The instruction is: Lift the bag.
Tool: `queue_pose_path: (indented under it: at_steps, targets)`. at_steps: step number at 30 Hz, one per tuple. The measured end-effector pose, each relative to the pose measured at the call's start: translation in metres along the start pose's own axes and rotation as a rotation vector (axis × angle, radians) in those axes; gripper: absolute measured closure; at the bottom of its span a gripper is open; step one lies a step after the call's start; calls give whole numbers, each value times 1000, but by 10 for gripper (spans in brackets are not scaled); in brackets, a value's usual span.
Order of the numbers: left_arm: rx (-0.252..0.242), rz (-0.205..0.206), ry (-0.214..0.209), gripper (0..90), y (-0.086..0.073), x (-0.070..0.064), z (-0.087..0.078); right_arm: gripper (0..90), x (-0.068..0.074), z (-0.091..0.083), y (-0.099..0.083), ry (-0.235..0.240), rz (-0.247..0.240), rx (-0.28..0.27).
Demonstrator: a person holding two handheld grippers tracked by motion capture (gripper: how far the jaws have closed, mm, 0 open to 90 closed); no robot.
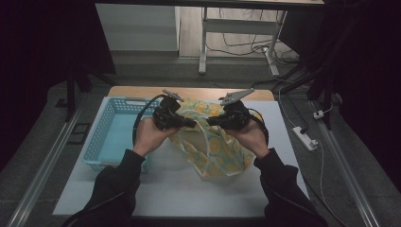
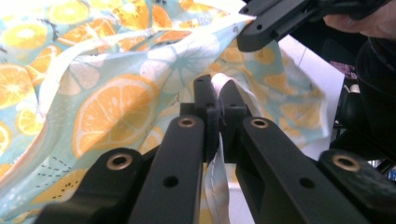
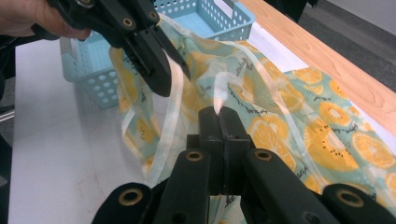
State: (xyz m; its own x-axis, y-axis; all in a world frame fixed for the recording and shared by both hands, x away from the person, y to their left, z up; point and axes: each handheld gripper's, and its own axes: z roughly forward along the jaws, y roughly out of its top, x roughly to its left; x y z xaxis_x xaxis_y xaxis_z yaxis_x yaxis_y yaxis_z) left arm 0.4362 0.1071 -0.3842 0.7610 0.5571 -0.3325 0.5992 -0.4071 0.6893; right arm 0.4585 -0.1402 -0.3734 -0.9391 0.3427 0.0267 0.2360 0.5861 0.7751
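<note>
Dark sleeves and forearms enter the high view from six o'clock, each hand carrying a gripper above the white bench [image 1: 156, 189]. At about eleven o'clock from the bench's middle, the left gripper [image 1: 191, 124] has its fingers [image 2: 205, 100] clenched on a white hem of the citrus-print cloth [image 1: 215, 149]. Opposite it, at one o'clock, the right gripper [image 1: 211, 121] pinches the pale edge band of the same cloth, its fingers [image 3: 210, 122] pressed flat together on it. Between them the cloth hangs lifted in a loose drape, its lower part resting on the bench toward five o'clock. A light blue perforated basket [image 1: 101, 137] sits at nine o'clock, apparently empty.

Both grips take only a narrow strip of thin fabric right at the fingertips. Pulling the hands apart sharply could likely drag the hem out of one grip, dropping that side. Swinging left, the trailing cloth may snag the basket rim
</note>
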Motion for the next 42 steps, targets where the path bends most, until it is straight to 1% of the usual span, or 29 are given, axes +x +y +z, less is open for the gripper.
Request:
queue_pose_path:
  at_steps: [7, 9, 18, 21, 29, 35, 37, 42]
  targets:
    - [-35, 0, -12, 893, 10, 1, -18, 900, 3, -12, 13, -10, -11, -15]
    - [-54, -1, -18, 893, 15, 0, -25, 900, 4, -15, 17, -15, -14, -19]
    - [-77, 30, 4, 893, 36, -10, -45, 900, 3, -31, 33, -22, -13, -42]
    - [-88, 43, 2, 893, 41, -12, -51, 900, 4, -36, 38, -23, -17, -51]
    - [-136, 45, 1, 893, 55, -16, -69, 900, 6, -53, 51, -34, -31, -83]
    - [-165, 56, 11, 893, 68, -23, -82, 900, 7, -64, 63, -47, -41, -103]
    - [-171, 61, 20, 893, 73, -24, -86, 900, 8, -69, 67, -52, -44, -111]
    - [-206, 58, 14, 893, 82, -27, -96, 900, 10, -79, 76, -64, -55, -133]
